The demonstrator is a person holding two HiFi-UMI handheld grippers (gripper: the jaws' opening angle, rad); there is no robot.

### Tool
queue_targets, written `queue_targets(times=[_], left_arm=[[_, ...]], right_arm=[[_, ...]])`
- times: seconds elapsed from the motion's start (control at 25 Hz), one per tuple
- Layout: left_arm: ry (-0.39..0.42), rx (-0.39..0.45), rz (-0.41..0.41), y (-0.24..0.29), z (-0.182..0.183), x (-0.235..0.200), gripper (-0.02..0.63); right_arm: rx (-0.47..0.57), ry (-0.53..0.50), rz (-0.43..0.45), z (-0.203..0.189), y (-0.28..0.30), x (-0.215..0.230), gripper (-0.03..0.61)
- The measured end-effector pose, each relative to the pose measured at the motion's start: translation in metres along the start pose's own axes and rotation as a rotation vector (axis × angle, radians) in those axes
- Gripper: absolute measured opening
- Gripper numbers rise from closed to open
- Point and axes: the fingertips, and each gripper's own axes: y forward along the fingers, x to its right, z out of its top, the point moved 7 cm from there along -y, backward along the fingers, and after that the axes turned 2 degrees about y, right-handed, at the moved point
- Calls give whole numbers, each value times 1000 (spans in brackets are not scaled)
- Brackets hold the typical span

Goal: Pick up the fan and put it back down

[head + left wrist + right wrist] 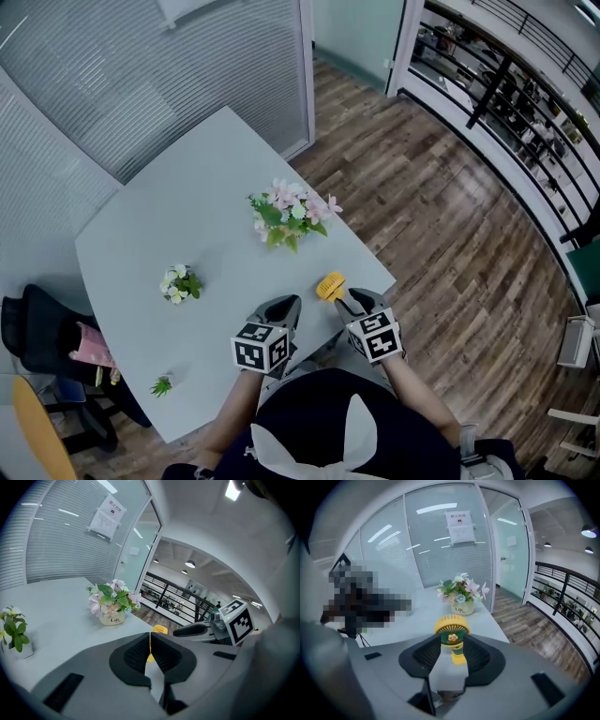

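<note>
Fan (pixel 452 629) — small, yellow, green-centred — stands upright between the pads of your right gripper (pixel 452 643), which pinch its round head from both sides; its stem shows just below the pads. Well ahead of those jaws, a flower pot (pixel 461 603) stands on the pale table (pixel 187 206). Your left gripper (pixel 150 641), just left of the right — jaws pressed together, nothing between.

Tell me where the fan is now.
Right gripper view: the yellow fan is gripped between the right gripper's jaws, with the flower pot beyond it on the table.
</note>
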Motion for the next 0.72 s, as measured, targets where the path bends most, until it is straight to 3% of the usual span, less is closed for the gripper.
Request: queue_targets(times=[0.2,0.36,0.72], left_arm=[[-33,36,12,-3,1,2,23],[-57,61,21,-9,-1,6,23],[-70,118,39,-13,3,15,23]], right_arm=[[75,-22,33,23,-12,-7,104],[140,-24,46,38,-22,-14,6],[224,-35,105,56,-37,-21,3]])
